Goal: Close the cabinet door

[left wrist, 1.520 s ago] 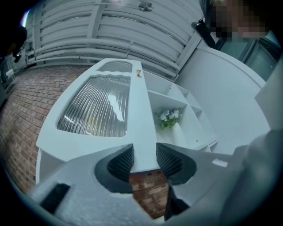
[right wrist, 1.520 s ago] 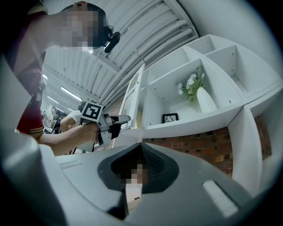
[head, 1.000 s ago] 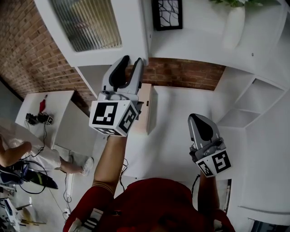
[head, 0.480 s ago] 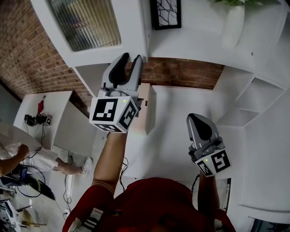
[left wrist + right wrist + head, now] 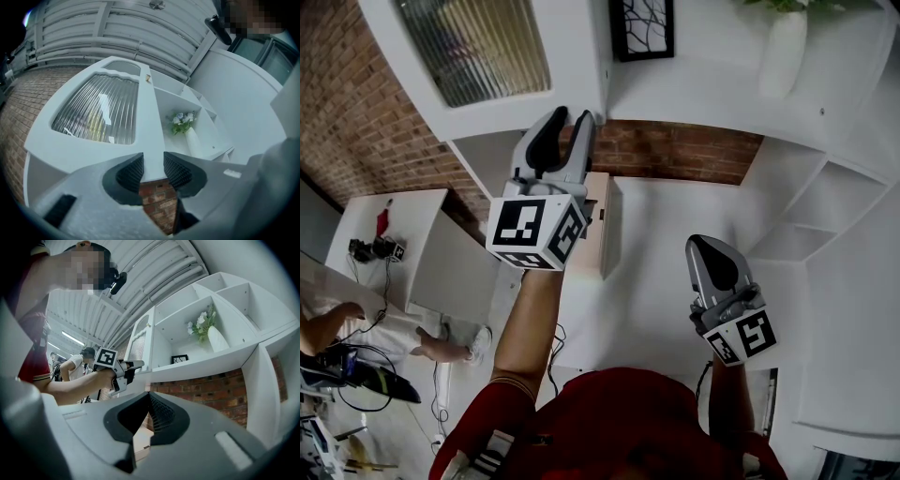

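Cabinet door (image 5: 478,52) corner, left gripper (image 5: 570,116) closing round it

Head view looks steeply down; both upward gripper views share the cabinet door (image 5: 96,115).

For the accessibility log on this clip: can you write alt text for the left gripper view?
The left tool grips the edge of an open white cabinet door with a ribbed glass panel, its jaws having just been closing on it. Beyond the door, white shelves hold a vase of flowers; a brick wall shows below.
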{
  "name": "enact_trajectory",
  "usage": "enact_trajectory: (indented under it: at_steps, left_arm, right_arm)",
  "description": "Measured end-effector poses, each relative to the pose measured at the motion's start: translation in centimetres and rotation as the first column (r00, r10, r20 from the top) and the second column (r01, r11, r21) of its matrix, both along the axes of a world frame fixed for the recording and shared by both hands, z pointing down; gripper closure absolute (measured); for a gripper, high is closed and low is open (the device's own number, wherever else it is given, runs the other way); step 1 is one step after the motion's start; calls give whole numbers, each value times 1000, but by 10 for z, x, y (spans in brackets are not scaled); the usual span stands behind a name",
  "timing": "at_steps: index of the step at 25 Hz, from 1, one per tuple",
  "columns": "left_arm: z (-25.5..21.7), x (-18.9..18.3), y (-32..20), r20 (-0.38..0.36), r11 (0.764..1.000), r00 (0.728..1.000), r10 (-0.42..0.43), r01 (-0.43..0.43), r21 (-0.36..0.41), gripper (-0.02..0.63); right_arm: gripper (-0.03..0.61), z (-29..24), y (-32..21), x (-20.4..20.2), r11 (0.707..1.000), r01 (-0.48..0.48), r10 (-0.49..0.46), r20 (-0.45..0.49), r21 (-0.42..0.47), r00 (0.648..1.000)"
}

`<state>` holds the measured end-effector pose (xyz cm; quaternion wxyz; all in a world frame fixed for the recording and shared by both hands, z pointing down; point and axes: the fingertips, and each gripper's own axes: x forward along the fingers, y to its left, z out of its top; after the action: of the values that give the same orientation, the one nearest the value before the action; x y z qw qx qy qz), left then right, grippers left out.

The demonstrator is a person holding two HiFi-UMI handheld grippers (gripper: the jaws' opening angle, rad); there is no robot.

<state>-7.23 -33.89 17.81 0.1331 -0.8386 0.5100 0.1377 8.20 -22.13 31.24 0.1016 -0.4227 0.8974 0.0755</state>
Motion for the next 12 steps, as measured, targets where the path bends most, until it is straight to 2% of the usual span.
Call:
enact_trajectory:
  at_steps: [12]
  left_arm:
    - [0,-3,-3,6,1000,1000,-7,7,0,505]
  right_arm:
    - [565,0,1,-1,1000,-9,9,2,-4,1000]
